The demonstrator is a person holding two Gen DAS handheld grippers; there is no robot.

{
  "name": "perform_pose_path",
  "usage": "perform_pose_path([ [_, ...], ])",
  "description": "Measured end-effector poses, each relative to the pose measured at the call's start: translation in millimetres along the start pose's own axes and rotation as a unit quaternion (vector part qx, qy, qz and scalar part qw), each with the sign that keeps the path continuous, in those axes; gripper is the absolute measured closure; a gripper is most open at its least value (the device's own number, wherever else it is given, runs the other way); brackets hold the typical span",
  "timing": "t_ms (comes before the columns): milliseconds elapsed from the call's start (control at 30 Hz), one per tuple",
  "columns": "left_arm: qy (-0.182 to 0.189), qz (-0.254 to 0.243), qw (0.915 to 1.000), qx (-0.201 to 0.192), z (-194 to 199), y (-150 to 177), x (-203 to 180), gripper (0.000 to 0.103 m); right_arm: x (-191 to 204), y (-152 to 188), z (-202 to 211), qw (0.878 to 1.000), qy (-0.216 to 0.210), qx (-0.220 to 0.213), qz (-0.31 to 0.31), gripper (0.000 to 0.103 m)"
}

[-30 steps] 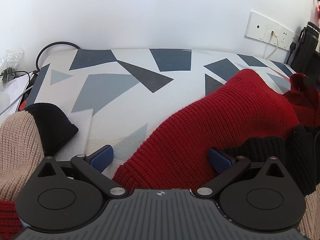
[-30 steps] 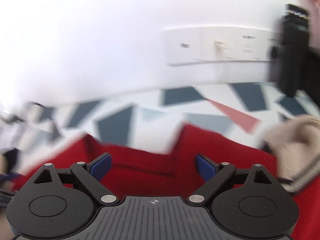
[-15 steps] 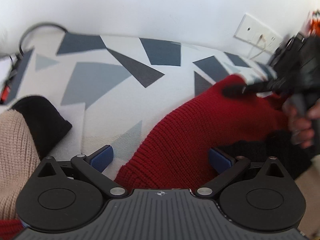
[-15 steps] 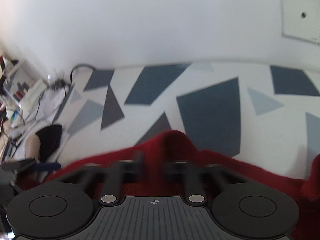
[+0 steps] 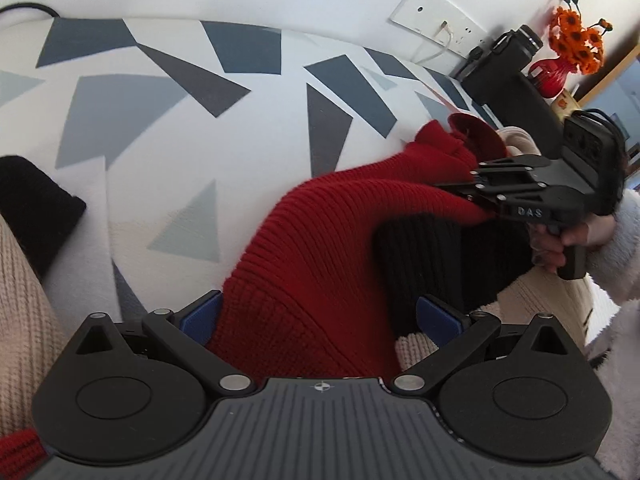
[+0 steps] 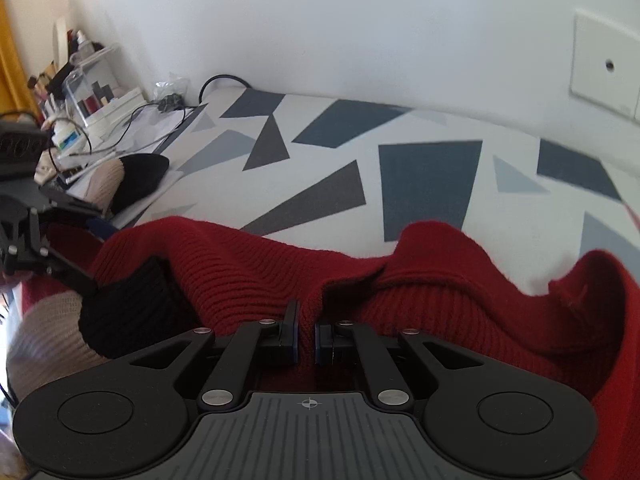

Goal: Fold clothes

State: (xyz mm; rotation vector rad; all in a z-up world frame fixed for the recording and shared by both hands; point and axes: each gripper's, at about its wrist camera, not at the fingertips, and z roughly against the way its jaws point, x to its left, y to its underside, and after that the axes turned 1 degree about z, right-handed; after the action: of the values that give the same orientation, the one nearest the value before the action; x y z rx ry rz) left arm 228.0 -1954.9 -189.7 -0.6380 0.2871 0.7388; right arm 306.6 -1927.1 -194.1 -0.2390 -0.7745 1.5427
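The right gripper (image 6: 306, 336) has its jaws pinched tight on a ridge of the red, black and beige ribbed knit sweater (image 6: 248, 268), which lies rumpled across the near side of the white bedcover with grey and blue triangles (image 6: 424, 184). The left gripper (image 5: 320, 316) sits wide open, its blue pads (image 5: 198, 318) either side of the red knit, gripping nothing. Far right, orange flowers in a red vase (image 5: 576, 48).
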Motion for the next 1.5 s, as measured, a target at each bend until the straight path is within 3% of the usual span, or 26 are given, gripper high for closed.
perform_pose_path([
  [67,-0.003,0.015,0.9998,-0.009,1,2,1,0.002,-9,-8,-5,0.999,-0.016,0.014,-0.037,0.094],
  [133,-0.022,0.025,0.9993,-0.018,3,3,0,0.009,-20,-21,-15,0.996,-0.034,0.034,-0.081,0.088],
  [200,-0.047,0.032,0.9981,-0.025,6,4,-2,0.038,-32,-34,-25,0.989,-0.056,0.047,-0.129,0.074],
  [267,-0.070,0.050,0.9959,-0.030,11,6,2,0.060,-42,-46,-32,0.981,-0.069,0.052,-0.174,0.050],
  [333,-0.076,0.078,0.9934,-0.036,15,7,10,0.070,-50,-59,-40,0.973,-0.071,0.056,-0.212,0.046],
  [400,-0.084,0.098,0.9907,-0.042,18,8,14,0.083,-56,-72,-51,0.968,-0.071,0.068,-0.229,0.054],
  [433,-0.091,0.101,0.9896,-0.046,19,6,13,0.085,-56,-78,-55,0.968,-0.064,0.074,-0.231,0.081],
  [467,-0.098,0.104,0.9885,-0.050,20,5,12,0.089,-57,-84,-59,0.968,-0.055,0.077,-0.233,0.098],
  [500,-0.106,0.105,0.9873,-0.055,22,2,10,0.091,-57,-90,-60,0.969,-0.050,0.073,-0.232,0.100],
  [533,-0.117,0.101,0.9857,-0.065,26,-3,7,0.091,-57,-96,-60,0.970,-0.044,0.064,-0.230,0.100],
  [633,-0.151,0.096,0.9762,-0.122,46,-26,3,0.092,-56,-121,-41,0.977,-0.034,-0.014,-0.210,0.100],
  [733,-0.191,0.087,0.9594,-0.188,65,-52,3,0.092,-60,-138,-16,0.973,-0.042,-0.097,-0.204,0.100],
  [800,-0.213,0.064,0.9523,-0.209,66,-65,0,0.092,-58,-138,-1,0.972,-0.039,-0.152,-0.177,0.100],
  [867,-0.234,0.033,0.9520,-0.194,55,-71,-5,0.092,-59,-132,0,0.975,-0.031,-0.149,-0.162,0.100],
  [967,-0.246,-0.005,0.9575,-0.151,32,-66,-8,0.092,-60,-110,-10,0.984,-0.014,-0.109,-0.141,0.100],
  [1100,-0.213,-0.009,0.9692,-0.123,25,-43,-15,0.091,-56,-71,-10,0.991,-0.016,-0.081,-0.110,0.101],
  [1333,-0.171,-0.075,0.9775,-0.098,30,3,-51,0.089,-41,-7,19,0.994,-0.020,-0.057,-0.090,0.101],
  [1433,-0.156,-0.109,0.9777,-0.090,33,11,-61,0.070,-43,8,19,0.994,-0.013,-0.043,-0.100,0.100],
  [1500,-0.142,-0.116,0.9784,-0.095,42,8,-63,0.051,-44,11,19,0.993,-0.014,-0.047,-0.107,0.100],
])
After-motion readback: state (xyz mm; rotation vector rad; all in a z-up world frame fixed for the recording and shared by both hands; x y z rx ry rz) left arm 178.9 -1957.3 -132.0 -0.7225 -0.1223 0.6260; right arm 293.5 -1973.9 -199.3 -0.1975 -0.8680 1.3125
